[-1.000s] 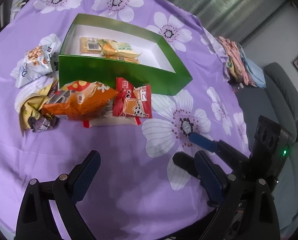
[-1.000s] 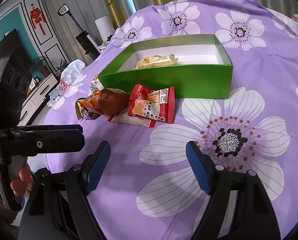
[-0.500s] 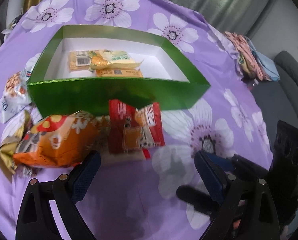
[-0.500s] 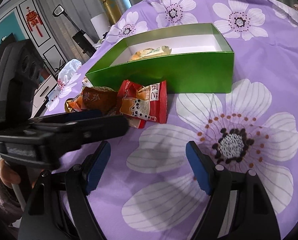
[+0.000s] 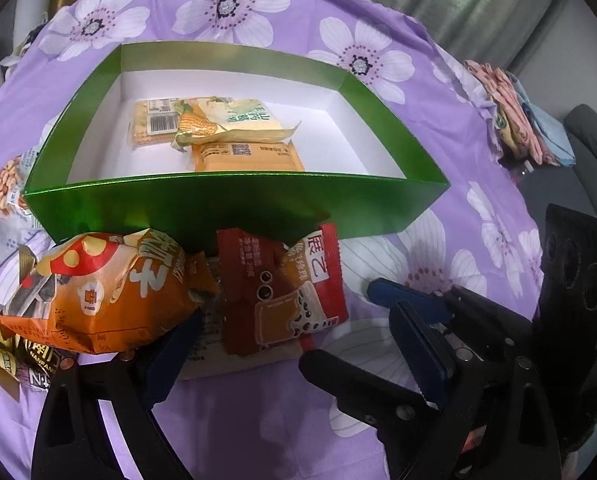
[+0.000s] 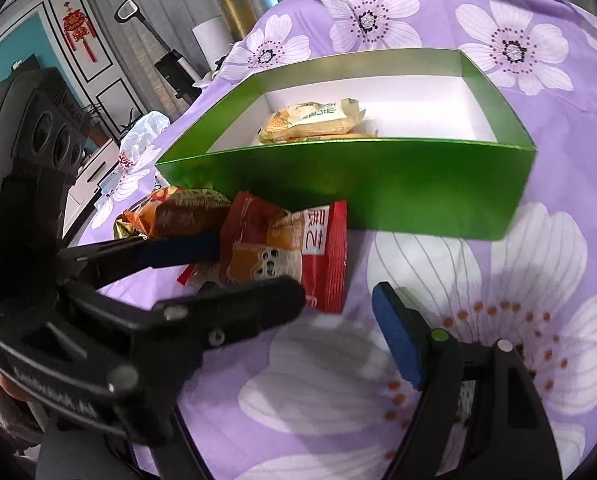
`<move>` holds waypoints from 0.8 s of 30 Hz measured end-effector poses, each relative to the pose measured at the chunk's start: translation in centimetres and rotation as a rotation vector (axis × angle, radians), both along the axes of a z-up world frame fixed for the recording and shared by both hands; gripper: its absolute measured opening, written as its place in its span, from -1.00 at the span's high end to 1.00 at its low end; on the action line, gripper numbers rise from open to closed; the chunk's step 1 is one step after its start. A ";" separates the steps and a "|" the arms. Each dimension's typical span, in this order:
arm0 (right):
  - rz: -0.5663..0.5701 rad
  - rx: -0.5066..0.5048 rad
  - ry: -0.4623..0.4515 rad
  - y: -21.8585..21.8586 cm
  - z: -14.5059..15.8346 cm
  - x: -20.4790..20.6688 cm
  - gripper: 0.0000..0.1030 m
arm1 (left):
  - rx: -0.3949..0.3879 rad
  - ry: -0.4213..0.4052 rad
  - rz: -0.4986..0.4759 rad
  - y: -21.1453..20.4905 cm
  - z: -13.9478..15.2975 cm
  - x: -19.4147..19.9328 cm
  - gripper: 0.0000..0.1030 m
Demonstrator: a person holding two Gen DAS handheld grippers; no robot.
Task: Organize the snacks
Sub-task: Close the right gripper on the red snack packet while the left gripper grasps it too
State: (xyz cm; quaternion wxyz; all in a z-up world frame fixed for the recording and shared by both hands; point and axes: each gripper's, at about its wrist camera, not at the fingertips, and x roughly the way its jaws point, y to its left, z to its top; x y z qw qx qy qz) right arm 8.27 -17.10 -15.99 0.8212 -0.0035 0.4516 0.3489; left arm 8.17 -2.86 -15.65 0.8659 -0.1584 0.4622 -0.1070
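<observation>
A green box [image 5: 234,204] [image 6: 378,184] with a white floor stands on the purple flowered cloth and holds three yellow snack packs [image 5: 218,124] [image 6: 314,120]. In front of it lie a red milk-tea packet [image 5: 282,292] [image 6: 290,252] and an orange snack bag [image 5: 106,292] [image 6: 178,216]. My left gripper [image 5: 294,352] [image 6: 238,272] is open with its fingers on either side of the red packet, low over the cloth. My right gripper [image 6: 338,344] [image 5: 402,308] is open and empty, just right of the red packet.
A gold packet [image 5: 2,356] and a peanut packet [image 5: 6,184] lie at the left of the box. Folded cloths [image 5: 514,120] sit at the table's right edge, with a grey sofa [image 5: 594,140] beyond. A white plastic bag [image 6: 142,136] lies at the far left.
My left gripper has moved forward and down toward the snacks, so its fingers now flank the red packet. The right gripper has edged closer to the box.
</observation>
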 end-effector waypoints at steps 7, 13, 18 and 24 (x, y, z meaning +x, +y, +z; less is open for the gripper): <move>0.057 -0.016 0.006 1.2 -0.6 1.1 -0.31 | 0.008 0.013 0.030 0.6 0.0 0.6 -0.19; 0.066 -0.010 0.015 1.2 -0.8 1.0 0.01 | 0.030 0.010 0.067 1.2 -0.1 0.6 0.15; 0.060 -0.024 -0.007 0.9 -0.6 0.4 0.25 | 0.064 0.000 0.072 1.1 -0.1 0.6 0.29; 0.058 -0.016 -0.024 0.8 -0.2 -0.5 0.52 | 0.051 -0.006 0.054 0.9 0.2 0.1 0.32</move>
